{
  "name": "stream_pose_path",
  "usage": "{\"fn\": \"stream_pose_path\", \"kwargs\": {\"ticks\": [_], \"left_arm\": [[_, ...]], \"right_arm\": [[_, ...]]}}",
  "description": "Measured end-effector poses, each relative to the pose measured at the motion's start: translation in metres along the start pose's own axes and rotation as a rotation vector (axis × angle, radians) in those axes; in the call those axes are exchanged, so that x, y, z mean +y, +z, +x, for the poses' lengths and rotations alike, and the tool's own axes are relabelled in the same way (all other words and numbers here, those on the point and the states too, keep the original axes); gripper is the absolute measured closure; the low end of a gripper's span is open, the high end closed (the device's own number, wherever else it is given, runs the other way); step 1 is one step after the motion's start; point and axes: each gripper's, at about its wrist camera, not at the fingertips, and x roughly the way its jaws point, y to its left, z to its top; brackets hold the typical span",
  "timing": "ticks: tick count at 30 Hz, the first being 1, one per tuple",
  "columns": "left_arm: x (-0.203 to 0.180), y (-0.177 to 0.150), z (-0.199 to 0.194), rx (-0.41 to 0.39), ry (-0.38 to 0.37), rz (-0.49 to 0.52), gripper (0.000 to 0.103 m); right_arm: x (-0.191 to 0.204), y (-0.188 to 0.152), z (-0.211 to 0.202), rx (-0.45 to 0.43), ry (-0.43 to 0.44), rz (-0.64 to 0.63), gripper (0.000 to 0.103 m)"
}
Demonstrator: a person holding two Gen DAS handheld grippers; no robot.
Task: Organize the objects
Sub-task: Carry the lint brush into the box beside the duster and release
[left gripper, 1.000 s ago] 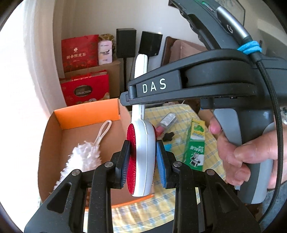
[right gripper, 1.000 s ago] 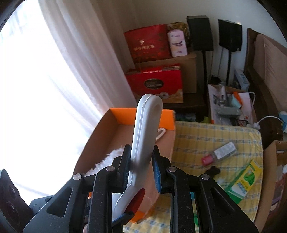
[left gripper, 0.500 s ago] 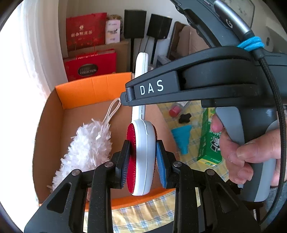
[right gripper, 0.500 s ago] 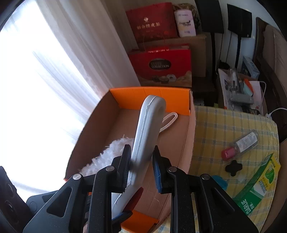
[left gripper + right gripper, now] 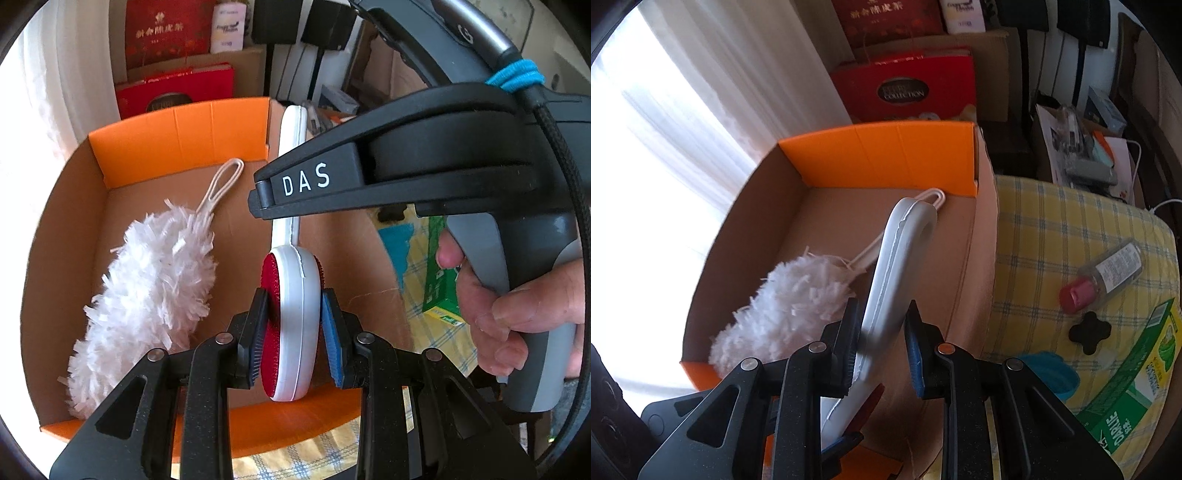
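Over the orange-edged cardboard box at frame centre, both grippers clamp the white red-padded lint brush, apparently for lowering beside the fluffy white duster.

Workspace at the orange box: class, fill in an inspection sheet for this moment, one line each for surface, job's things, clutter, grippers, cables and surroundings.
Surface: yellow checked cloth, partly covered.
Job's things: lint brush, white with red pads, held over the open cardboard box; white duster lies inside the box.
Clutter: small bottle with pink cap, black knob, blue item, green carton on the cloth.
Grippers: left gripper shut on the brush head; right gripper shut on its handle.
Cables: braided black cable along the right gripper, tied with a blue band.
Surroundings: white curtain, red gift boxes, brown cartons behind.
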Motion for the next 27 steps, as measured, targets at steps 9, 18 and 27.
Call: {"fn": "stream_pose_path", "kwargs": {"ticks": [9,18,27], "left_arm": [[0.011,0.000,0.002,-0.001,0.003,-0.006,0.065],[0.033,-0.001,-0.021,-0.054,0.107,-0.047,0.050],[0.044,-0.001,-0.032,-0.090,0.112,-0.089,0.026]], "right_arm": [[0.001,0.002,0.015,0.033,-0.048,-0.009,0.078],[0.003,0.007,0.015,0.005,-0.140,-0.044,0.063],[0.004,0.014,-0.005,-0.052,-0.152,-0.057,0.041]]}}
